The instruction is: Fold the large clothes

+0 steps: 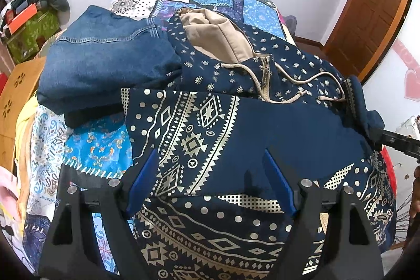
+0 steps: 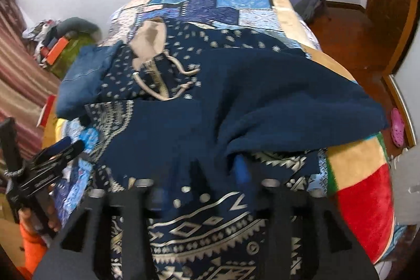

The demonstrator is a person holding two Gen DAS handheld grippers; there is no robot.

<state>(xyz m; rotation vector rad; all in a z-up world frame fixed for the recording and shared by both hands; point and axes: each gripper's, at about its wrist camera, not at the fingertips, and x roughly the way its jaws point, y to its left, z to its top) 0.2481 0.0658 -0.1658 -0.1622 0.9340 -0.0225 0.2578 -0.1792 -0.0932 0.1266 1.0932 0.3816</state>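
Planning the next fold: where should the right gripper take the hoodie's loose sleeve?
Probably the free sleeve edge at its right end, coming in from the bed's right side. It drapes loose there across the hoodie body, with nothing lying on it.

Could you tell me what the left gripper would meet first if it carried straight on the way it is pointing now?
Most likely the navy patterned hoodie: the left gripper is open, with its blue fingers low over the folded-over printed panel. Beyond that lies the beige-lined hood, with the folded jeans off to the left. Depth is hard to judge through the fisheye.
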